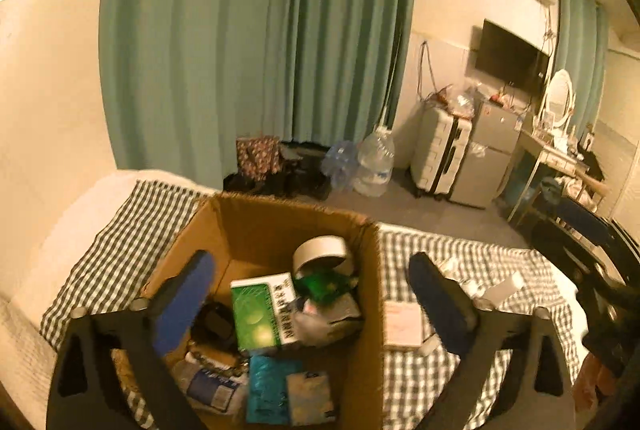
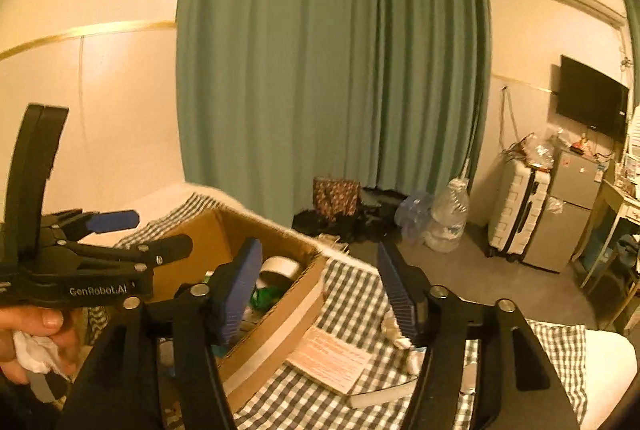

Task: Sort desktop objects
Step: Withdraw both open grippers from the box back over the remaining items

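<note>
I read "GenRobot.AI" in pale letters on the black body of the left gripper (image 2: 114,228), at the near left. A green and white box (image 1: 262,312) in the cardboard carton (image 1: 372,310) carries print too blurred to read.

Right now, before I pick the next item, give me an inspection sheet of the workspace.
Surface: checked cloth over a white bed.
Job's things: open box holds a tape roll, a green-white carton, a teal packet and more. Pink notepad and small white items lie on the cloth right of the box.
Clutter: nothing seen beyond these.
Grippers: left tool open, empty, above the box; right tool open, empty, over the box's right edge.
Cables: wires hang on the far wall by the TV.
Surroundings: green curtains, water jugs, suitcase, small fridge, desk.
</note>
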Motion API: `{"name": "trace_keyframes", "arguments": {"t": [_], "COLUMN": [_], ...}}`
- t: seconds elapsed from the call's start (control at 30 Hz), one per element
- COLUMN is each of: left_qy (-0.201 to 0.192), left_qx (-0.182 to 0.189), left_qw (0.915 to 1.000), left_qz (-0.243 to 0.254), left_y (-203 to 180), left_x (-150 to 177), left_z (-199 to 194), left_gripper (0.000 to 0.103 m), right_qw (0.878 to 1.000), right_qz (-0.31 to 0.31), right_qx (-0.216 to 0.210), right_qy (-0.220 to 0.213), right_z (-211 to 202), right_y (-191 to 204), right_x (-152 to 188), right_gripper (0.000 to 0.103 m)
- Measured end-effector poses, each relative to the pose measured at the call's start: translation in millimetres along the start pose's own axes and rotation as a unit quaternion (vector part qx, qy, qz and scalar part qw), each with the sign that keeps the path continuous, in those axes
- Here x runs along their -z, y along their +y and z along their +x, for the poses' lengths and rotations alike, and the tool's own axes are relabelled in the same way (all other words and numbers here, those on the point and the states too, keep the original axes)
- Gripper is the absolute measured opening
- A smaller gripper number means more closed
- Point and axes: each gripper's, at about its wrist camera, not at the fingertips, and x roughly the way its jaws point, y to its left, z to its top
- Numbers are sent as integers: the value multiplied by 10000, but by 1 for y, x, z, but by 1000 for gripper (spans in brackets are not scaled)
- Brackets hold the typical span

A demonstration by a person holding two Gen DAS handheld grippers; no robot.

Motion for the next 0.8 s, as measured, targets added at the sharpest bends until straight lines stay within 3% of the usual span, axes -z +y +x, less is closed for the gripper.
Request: {"name": "trace_keyframes", "arguments": {"t": [0.1, 0.13, 0.23, 0.43, 0.8], "left_qy": [-219, -270, -417, -562, -422], "left_qx": [126, 167, 232, 376, 451], "left_qw": [9997, 9995, 9988, 9970, 9972], "left_qz": [-46, -43, 50, 379, 430], "left_y": [-11, -15, -32, -69, -110], "left_x": [-7, -8, -10, -9, 2], "left_z": [-10, -12, -20, -22, 6], "left_gripper": [103, 103, 103, 103, 103], "right_qw": [9995, 9985, 9960, 9928, 9864], "right_qz": [15, -19, -19, 228, 394], "right_qx": [207, 372, 660, 1043, 1574], "right_qy": [-225, -398, -606, -547, -270], "right_z": [-21, -32, -49, -69, -86], "right_y": [-10, -15, -27, -61, -126], "right_x": [-2, -1, -1, -2, 29], "right_gripper": [101, 103, 103, 103, 103]}}
